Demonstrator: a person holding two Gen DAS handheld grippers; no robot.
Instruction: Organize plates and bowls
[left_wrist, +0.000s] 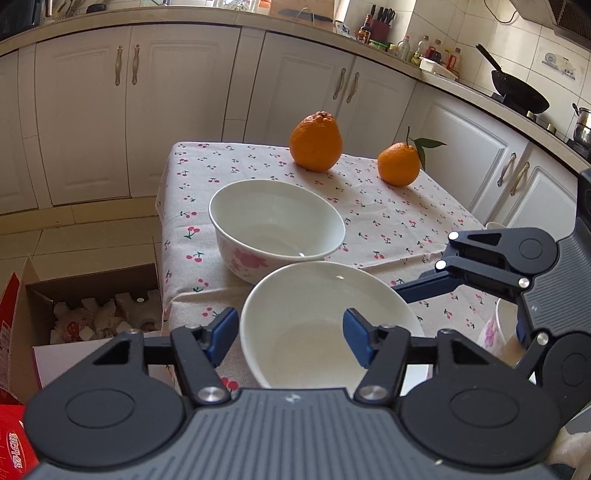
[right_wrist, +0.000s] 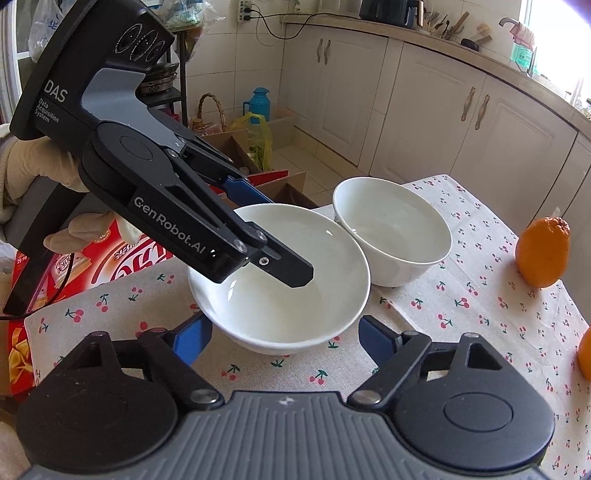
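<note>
My left gripper (left_wrist: 290, 338) is open, its blue pads (left_wrist: 221, 332) spread on either side of the near rim of a plain white bowl (left_wrist: 325, 325) without touching it that I can confirm; in the right wrist view one dark finger of this gripper (right_wrist: 258, 254) reaches over the rim into that bowl (right_wrist: 280, 295). My right gripper (right_wrist: 284, 338) is also open, its blue pads (right_wrist: 373, 339) standing just short of the same bowl's near wall. A second white bowl (left_wrist: 277, 225) with a pink flower print stands upright just beside the first, toward the far side; whether the two rims touch cannot be determined. Both bowls rest on the cherry-print tablecloth (left_wrist: 388, 218). Two oranges (left_wrist: 316, 142) sit apart from the bowls near the cloth's far edge. A cardboard box (left_wrist: 92, 306) stands on the floor beside the table.
</note>
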